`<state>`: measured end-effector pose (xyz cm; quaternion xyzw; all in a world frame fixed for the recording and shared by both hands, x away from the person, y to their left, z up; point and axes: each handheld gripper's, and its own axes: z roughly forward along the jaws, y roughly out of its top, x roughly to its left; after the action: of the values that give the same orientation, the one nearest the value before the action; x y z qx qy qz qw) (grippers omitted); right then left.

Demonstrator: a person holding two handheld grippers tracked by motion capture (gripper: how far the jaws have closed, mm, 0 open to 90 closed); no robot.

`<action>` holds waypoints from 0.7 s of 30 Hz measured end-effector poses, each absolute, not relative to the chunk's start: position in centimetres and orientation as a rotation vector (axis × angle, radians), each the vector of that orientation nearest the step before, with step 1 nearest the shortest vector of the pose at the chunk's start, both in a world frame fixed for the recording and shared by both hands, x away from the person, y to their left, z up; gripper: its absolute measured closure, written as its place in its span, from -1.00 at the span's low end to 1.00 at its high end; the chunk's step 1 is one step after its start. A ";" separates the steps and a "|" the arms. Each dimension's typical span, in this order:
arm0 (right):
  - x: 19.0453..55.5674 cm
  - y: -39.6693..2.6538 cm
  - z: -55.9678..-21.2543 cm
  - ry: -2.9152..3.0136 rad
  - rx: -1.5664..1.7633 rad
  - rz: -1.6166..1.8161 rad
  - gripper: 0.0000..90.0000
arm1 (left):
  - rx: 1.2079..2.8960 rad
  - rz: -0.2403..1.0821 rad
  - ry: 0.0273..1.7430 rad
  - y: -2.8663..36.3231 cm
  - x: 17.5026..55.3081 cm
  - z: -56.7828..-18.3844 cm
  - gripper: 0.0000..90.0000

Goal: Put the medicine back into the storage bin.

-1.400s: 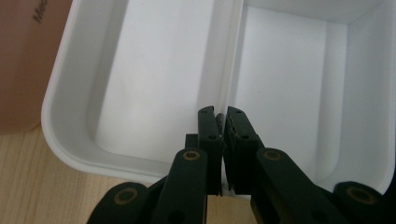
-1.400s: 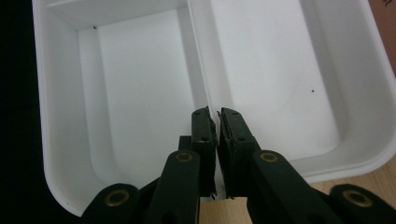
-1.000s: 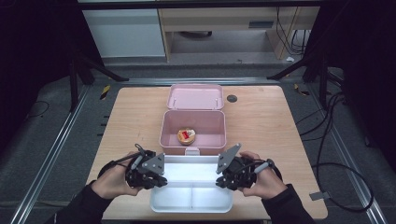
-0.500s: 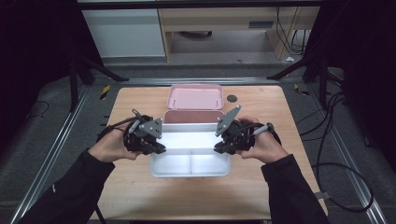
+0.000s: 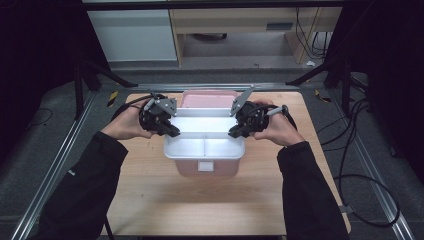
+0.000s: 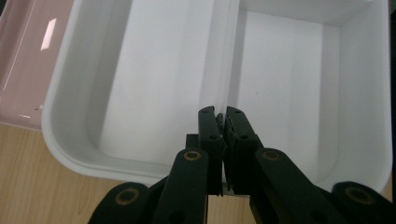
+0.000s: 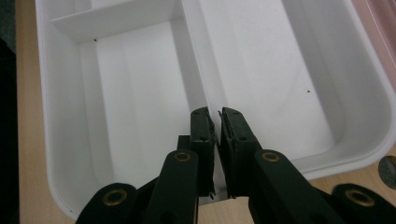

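The left claw [image 5: 170,131] is clenched on the white tray's [image 5: 204,148] middle divider at its left end, and the right claw [image 5: 235,132] pinches the same divider opposite, so the tray rides level above the pink lunch box [image 5: 207,167] on the surface [image 5: 150,200], apparently for seating inside.

The person wears black long sleeves [image 5: 80,190]. Each hand carries a black gripper: the left gripper [image 5: 172,131] and the right gripper [image 5: 233,133] both bear a grey three-cornered plate and a trailing black cable (brass-coloured pivot pins show on the jaw links).
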<state>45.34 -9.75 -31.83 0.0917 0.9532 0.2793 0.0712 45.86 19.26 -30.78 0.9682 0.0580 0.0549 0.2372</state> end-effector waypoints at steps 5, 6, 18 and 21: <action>47.0 -9.9 -33.2 2.876 0.311 0.828 0.86 | 2.668 0.129 0.167 18.7 47.9 -31.9 0.92; 47.3 -9.9 -33.6 2.883 0.332 0.814 0.86 | 2.668 0.125 0.173 18.7 48.1 -32.1 0.91; 48.3 -9.3 -37.3 2.918 0.373 0.751 0.86 | 2.707 0.066 0.197 18.3 49.6 -36.3 0.89; 48.3 -9.4 -37.7 2.916 0.387 0.767 0.85 | 2.698 0.057 0.202 18.5 49.6 -36.8 0.90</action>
<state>48.30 -9.42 -37.69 0.1272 0.9580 0.2521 0.0509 49.55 18.53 -36.84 0.9734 0.0730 0.0207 0.2162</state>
